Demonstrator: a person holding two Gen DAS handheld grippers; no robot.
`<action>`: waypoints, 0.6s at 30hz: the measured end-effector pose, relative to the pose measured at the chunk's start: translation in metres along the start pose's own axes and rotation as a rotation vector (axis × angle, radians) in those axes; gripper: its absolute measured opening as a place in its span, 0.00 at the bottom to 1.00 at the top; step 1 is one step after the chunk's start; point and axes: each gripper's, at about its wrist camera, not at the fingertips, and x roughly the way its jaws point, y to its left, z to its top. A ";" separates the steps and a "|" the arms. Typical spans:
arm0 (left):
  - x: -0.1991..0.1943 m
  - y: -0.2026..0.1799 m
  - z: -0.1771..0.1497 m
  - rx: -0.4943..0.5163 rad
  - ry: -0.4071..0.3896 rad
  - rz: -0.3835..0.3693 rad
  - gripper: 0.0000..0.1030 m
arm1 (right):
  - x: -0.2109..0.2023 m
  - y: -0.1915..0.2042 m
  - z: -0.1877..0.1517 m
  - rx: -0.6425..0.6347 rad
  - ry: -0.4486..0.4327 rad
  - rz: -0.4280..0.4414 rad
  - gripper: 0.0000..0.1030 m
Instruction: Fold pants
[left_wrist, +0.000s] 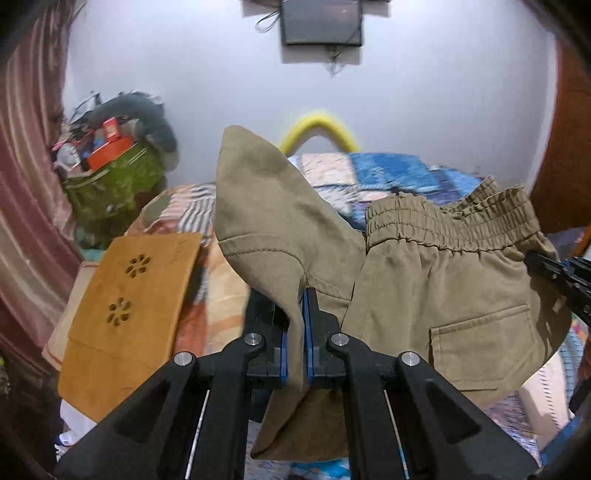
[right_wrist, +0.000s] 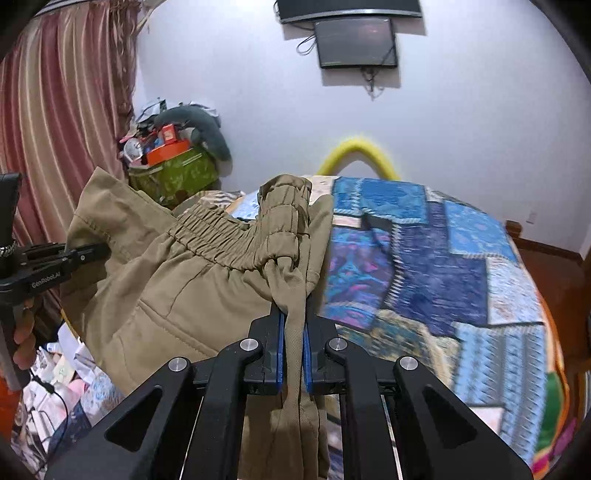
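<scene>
So I'm at the lift-and-spread bit of folding these khaki cotton pants with the elastic waistband (left_wrist: 443, 295), both ends pinched and the whole thing hanging in the air over the blue patchwork quilt on the bed (left_wrist: 391, 170), nothing laid flat yet as far as I can judge. From my left wrist: my left gripper (left_wrist: 294, 325) is clamped down to just the thickness of the cloth, blue pads squeezing a fold of a hemmed leg end that flops up toward 12 o'clock, while the gathered waistband stretches off toward 2 o'clock and the back pocket hangs at about 4. My right gripper (left_wrist: 554, 273) pokes in at 3 o'clock, touching the fabric edge. There's a tan wooden board with flower cutouts (left_wrist: 125, 314) at 9 o'clock, on the bed and well apart from the pants. From my right wrist: the right gripper (right_wrist: 293, 321) is likewise closed tight on a bunched strip of the pants (right_wrist: 207, 273) just below the waistband, which bunches up toward 12. The left gripper (right_wrist: 85, 254) shows at 9 o'clock against the cloth, though from here I can't tell how far its jaws are apart. The quilt (right_wrist: 424, 258) fills 1 to 4 o'clock. Next move, I reckon: pull my hands apart to get the cloth taut, then lower it flat onto the quilt before any folding.
</scene>
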 end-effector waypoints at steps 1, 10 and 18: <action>0.007 0.004 -0.001 -0.004 0.006 0.010 0.07 | 0.008 0.004 0.001 0.001 0.004 0.003 0.06; 0.120 0.045 -0.043 -0.055 0.219 0.089 0.05 | 0.091 0.023 -0.033 0.021 0.165 -0.012 0.06; 0.126 0.059 -0.077 -0.082 0.279 0.033 0.16 | 0.100 0.000 -0.066 0.120 0.302 0.022 0.18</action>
